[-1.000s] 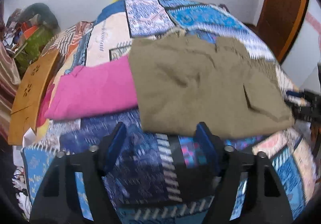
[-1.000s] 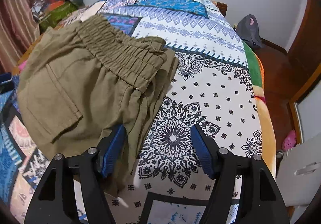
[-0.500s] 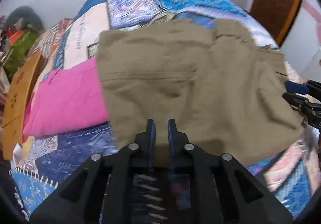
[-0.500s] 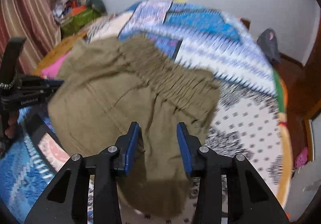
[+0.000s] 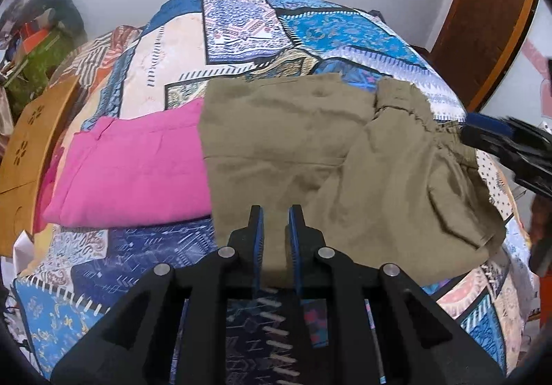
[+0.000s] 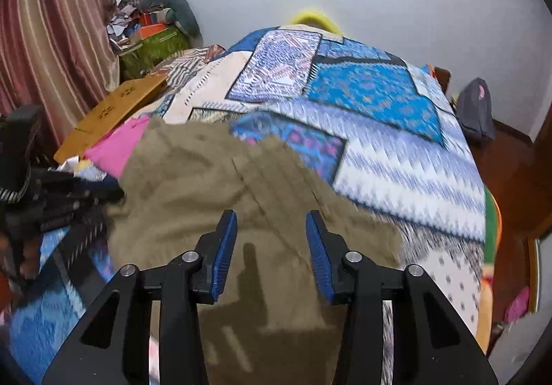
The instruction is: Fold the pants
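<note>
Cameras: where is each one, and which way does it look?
Left wrist: sits on the left gripper, looking down along its fingers at the olive pants; the right gripper's tip shows at right.
Right wrist: sits on the right gripper, facing the pants and wall; jaws opening.
Shared: pants, pink cloth, patchwork bedspread.

Olive pants (image 5: 310,157): near edge pinched in left gripper (image 5: 275,240) fingers (image 5: 257,236) | pink garment (image 5: 138,164): folded, touching pants' left side | patchwork bedspread (image 5: 241,15): beneath both | right gripper (image 5: 500,140): at waistband.
</note>
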`<state>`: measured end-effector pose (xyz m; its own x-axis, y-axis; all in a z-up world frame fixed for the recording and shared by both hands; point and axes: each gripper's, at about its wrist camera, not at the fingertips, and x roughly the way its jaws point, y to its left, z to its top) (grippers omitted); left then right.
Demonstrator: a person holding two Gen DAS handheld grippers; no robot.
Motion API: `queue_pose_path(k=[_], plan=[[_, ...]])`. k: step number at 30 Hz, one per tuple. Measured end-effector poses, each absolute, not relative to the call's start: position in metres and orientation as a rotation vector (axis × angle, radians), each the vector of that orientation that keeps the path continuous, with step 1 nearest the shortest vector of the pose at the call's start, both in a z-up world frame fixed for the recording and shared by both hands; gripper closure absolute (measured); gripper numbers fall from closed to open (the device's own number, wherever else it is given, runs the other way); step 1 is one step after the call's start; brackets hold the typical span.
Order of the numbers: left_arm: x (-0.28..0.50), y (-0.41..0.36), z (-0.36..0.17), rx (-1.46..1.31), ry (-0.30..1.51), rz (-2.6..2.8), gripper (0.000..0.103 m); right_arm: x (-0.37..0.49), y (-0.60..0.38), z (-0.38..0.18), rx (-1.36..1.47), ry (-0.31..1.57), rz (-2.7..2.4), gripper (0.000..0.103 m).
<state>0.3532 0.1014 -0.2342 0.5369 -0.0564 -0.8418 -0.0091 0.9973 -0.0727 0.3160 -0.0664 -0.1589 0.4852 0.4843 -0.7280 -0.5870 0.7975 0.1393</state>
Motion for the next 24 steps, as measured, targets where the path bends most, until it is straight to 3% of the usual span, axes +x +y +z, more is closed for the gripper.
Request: queue_pose_path(k=[3,7,12,16,21,24], plan=[[0.358,0.096,-0.240,-0.073,1.017,-0.050,0.088,0.334,-0.054,-0.163,-0.131,0.860,0.656,0.061],[0.359,0.092,-0.257,-0.069,1.051,-0.062,0.087,0.350,-0.043,-0.168,-0.141,0.869,0.647,0.048],[0.360,0.090,-0.267,-0.060,1.056,-0.056,0.085,0.354,-0.031,-0.178,-0.193,0.885,0.668,0.048],[0.360,0.092,-0.269,-0.062,1.052,-0.056,0.085,0.349,-0.029,-0.180,-0.223,0.880,0.696,0.058],[0.360,0.093,-0.269,-0.063,1.051,-0.055,0.085,0.348,-0.028,-0.179,-0.227,0.890,0.705,0.050],[0.360,0.092,-0.269,-0.057,1.051,-0.054,0.085,0.347,-0.022,-0.183,-0.277,0.874,0.696,0.052]])
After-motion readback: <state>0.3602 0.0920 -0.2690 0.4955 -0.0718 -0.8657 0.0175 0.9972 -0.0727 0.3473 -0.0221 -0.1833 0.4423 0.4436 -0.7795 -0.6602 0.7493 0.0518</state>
